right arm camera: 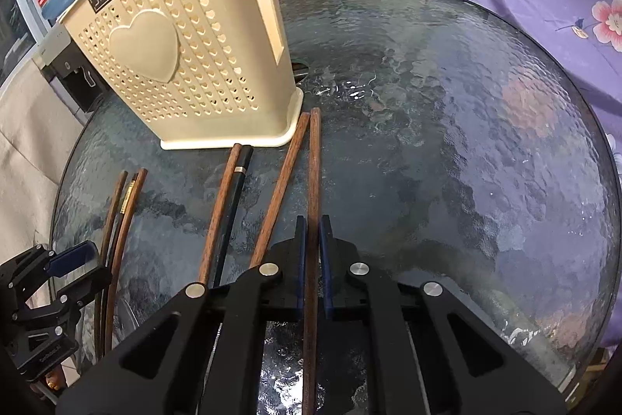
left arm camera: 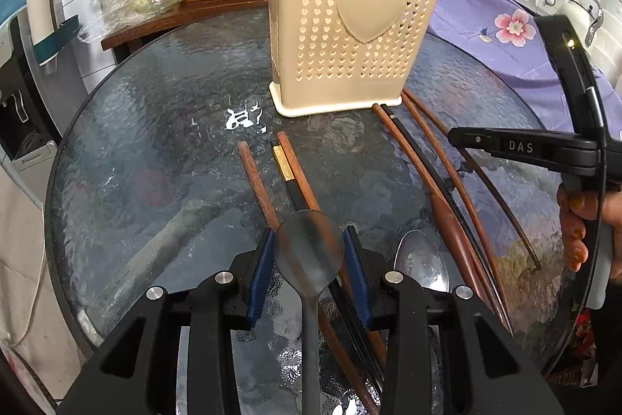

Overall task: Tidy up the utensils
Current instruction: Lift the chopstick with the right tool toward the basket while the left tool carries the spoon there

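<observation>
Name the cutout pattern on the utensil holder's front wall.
Rows of small heart cutouts around one large solid heart on the cream utensil holder; clearest in the left wrist view.

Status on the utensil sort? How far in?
Nothing visibly stowed yet: no handles show above the cream holder. In hand: left tongs are open around a grey spoon; right tongs are nearly shut on a wooden chopstick. Left: the other chopsticks and the metal spoon lie on the glass table.
</observation>
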### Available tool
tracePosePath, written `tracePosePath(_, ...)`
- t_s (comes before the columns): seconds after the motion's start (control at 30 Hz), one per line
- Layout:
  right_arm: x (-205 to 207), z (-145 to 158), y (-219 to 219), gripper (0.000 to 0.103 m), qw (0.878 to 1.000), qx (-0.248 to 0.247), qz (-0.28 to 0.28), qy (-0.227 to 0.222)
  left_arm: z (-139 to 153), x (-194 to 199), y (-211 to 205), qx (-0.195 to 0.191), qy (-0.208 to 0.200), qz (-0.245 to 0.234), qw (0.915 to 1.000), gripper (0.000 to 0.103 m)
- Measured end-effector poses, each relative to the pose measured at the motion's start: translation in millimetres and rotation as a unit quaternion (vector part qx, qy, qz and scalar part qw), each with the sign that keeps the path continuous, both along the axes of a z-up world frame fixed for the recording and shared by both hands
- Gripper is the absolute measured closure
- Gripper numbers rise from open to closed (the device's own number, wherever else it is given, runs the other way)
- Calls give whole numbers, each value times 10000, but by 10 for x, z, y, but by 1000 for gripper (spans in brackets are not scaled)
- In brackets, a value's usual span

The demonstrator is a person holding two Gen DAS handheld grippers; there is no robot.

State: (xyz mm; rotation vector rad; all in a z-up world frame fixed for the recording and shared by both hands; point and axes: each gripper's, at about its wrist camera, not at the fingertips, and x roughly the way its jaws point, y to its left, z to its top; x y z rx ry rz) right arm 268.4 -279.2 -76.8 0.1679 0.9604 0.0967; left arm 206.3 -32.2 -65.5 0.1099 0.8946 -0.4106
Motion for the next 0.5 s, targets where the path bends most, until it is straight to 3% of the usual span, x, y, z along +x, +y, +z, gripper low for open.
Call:
tracePosePath(0.2, -37, 42, -126, 96, 9988, 440, -45, -223, 96, -33, 47, -110, -138, 64, 9998, 68)
tracePosePath(0.5, -274, 360, -314, 96, 9897, 958, -42, -1065, 308, -77, 104, -358, -378, 187, 9985, 68)
